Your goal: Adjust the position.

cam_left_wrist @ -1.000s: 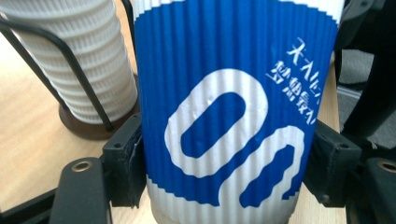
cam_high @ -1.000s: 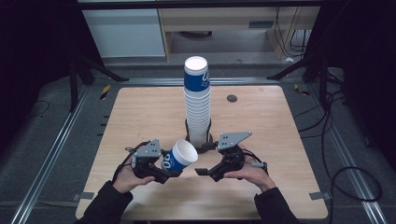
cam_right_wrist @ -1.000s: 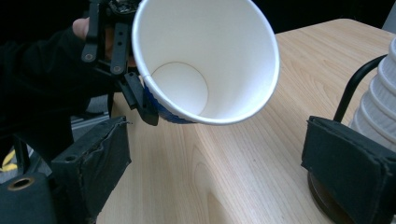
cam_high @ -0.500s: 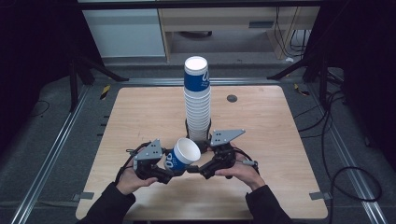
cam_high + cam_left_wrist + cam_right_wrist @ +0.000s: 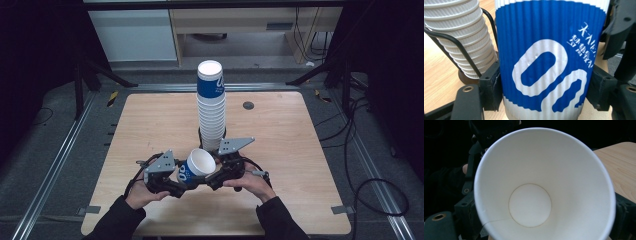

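Between both grippers, held blue-and-white ribbed paper cup point(image 5: 196, 167) tilted, mouth toward right gripper point(image 5: 216, 178); left gripper point(image 5: 186, 183) clamped on wall, right's grip unclear.

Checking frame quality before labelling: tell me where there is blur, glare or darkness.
High view: table evenly lit, surroundings dark, slightly soft. Left gripper view: the blue cup is very close, its print slightly blurred. Right gripper view: the cup's white inside is bright but not glaring, background nearly black.

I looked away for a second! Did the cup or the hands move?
Yes, a bit. The right tongs slid left, closing in on the tilted cup held in the left tongs. The tall cup stack stayed put.
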A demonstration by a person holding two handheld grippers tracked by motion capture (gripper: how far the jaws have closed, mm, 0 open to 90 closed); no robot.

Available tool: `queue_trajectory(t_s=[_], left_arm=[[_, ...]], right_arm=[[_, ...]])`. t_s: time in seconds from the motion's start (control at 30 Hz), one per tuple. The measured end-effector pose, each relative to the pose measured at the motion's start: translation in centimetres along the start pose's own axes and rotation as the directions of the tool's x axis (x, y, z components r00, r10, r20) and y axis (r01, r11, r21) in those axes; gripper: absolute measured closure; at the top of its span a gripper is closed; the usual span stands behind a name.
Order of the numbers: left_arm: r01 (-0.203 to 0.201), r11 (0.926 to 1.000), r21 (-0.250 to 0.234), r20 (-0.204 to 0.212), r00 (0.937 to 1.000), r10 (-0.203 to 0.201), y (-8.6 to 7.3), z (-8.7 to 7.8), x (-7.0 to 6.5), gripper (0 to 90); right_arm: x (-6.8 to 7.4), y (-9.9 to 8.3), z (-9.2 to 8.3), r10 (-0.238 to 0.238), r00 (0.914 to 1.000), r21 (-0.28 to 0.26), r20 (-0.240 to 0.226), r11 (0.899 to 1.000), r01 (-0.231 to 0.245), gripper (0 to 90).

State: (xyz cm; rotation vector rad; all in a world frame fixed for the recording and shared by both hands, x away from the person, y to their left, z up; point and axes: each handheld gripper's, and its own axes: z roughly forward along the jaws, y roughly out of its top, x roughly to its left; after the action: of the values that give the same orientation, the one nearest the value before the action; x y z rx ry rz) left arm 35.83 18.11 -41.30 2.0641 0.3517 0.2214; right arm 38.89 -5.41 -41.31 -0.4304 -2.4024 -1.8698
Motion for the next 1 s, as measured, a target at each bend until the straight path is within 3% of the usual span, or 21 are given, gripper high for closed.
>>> queue_trajectory(t_s=[0.3,0.57,0.7,0.9,1.0], left_arm=[[-0.002,0.9999,0.010,0.005,1.0000,0.002,0.0,0.2,-0.1,26.6],[0.002,0.9998,0.020,-0.002,1.0000,-0.002,-0.1,0.2,-0.1,24.2],[0.007,0.9992,0.039,-0.005,1.0000,-0.007,-0.2,0.4,0.0,21.2],[0.023,0.9973,0.070,-0.022,0.9995,-0.022,-0.6,0.5,0.4,19.9],[0.054,0.9952,0.082,-0.050,0.9975,-0.050,-1.1,0.2,1.0,19.4]], right_arm=[[-0.1,-0.1,0.2,0.023,0.9991,0.006,-0.035,1.000,-0.023,18.6],[0.1,0.0,0.1,-0.001,0.9998,-0.007,-0.022,1.000,0.001,19.8],[0.0,0.3,-0.5,-0.007,1.0000,-0.028,-0.004,1.000,0.007,19.7],[-0.1,0.9,-2.5,-0.025,0.9975,-0.039,0.067,0.999,0.027,19.6],[-0.3,0.9,-4.1,-0.025,0.9933,-0.040,0.112,0.999,0.029,19.5]])
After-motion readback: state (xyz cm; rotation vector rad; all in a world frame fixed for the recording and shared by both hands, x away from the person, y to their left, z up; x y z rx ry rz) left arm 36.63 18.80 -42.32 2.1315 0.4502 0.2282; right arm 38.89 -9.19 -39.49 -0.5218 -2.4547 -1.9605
